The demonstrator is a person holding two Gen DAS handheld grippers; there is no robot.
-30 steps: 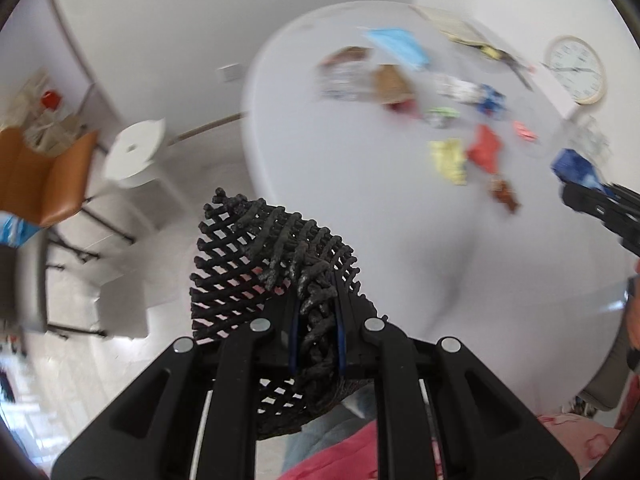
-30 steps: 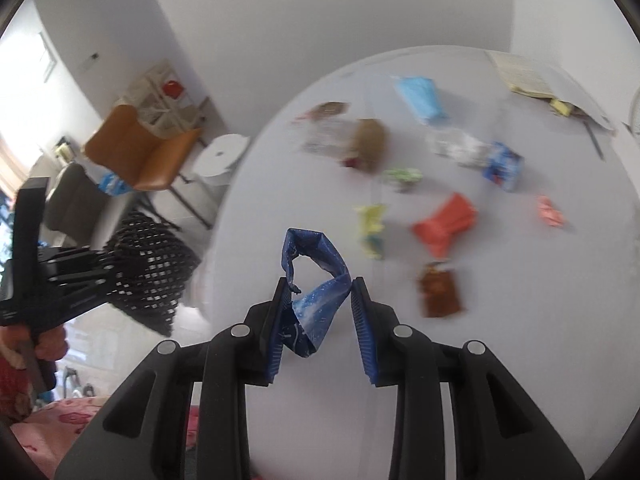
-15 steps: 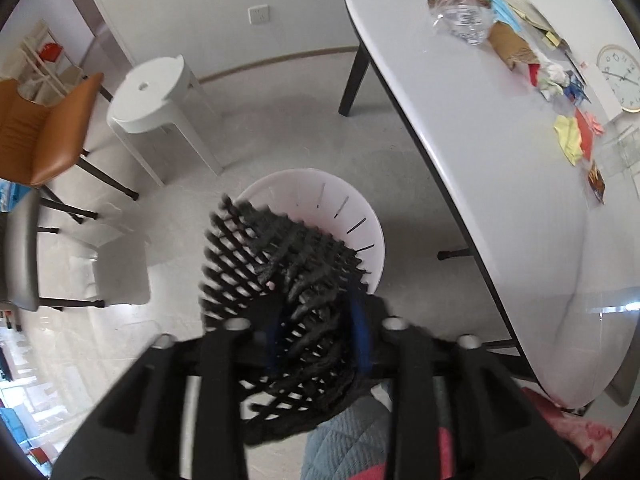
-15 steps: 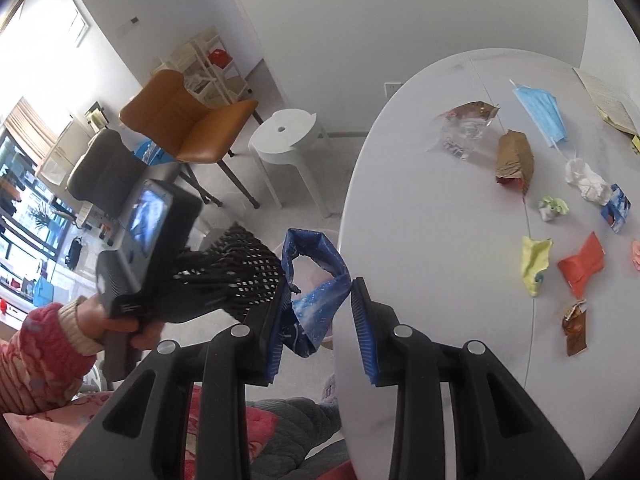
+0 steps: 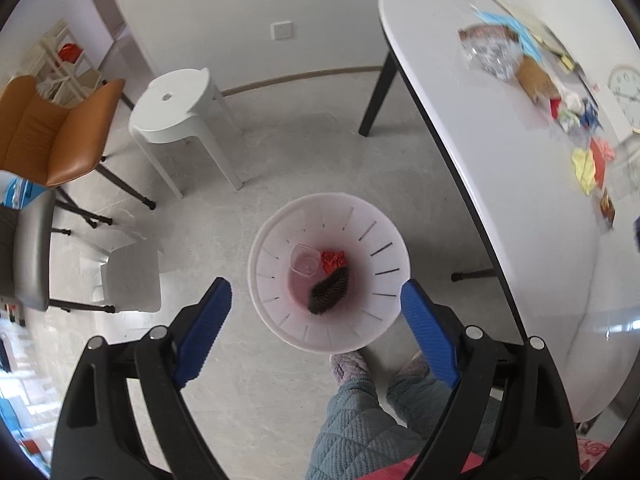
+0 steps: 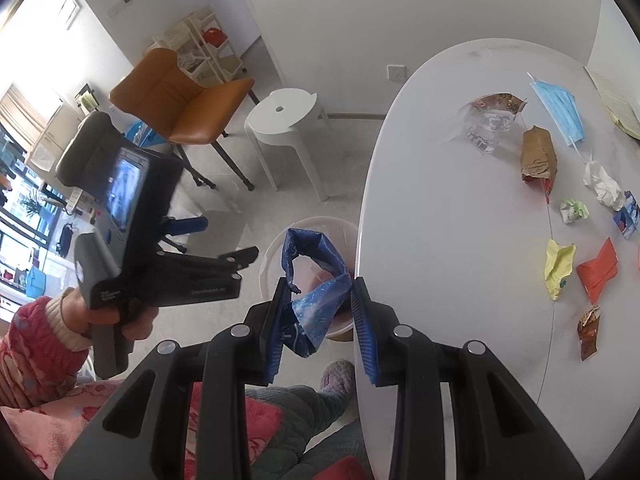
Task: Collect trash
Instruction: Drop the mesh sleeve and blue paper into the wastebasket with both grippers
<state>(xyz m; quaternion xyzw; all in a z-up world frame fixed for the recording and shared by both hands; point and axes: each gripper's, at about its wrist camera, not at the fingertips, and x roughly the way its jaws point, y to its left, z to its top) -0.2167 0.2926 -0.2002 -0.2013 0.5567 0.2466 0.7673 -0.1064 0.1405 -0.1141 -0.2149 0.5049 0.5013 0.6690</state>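
A white slotted trash bin (image 5: 384,280) stands on the floor beside the table. Inside lie a black mesh piece (image 5: 330,292), a red crumple (image 5: 332,260) and a clear cup (image 5: 305,262). My left gripper (image 5: 316,300) hangs above the bin, its jaws opening wide with nothing between them. My right gripper (image 6: 320,304) is shut on a crumpled blue wrapper (image 6: 316,304), just above the bin (image 6: 272,256) at the table's edge. The left gripper's body (image 6: 176,276) shows in a hand in the right wrist view. Several wrappers lie on the white table (image 6: 460,260).
On the table lie a blue face mask (image 6: 558,110), a brown paper bag (image 6: 538,156), yellow (image 6: 558,266) and red (image 6: 598,270) wrappers. A white stool (image 5: 180,116), an orange chair (image 5: 60,132) and a grey chair (image 5: 28,256) stand on the floor. The person's slippered feet (image 5: 348,366) are beside the bin.
The left gripper swung from over the table to above the bin, opened, and the black mesh dropped into the bin. The right gripper carried the blue wrapper to the table's edge.
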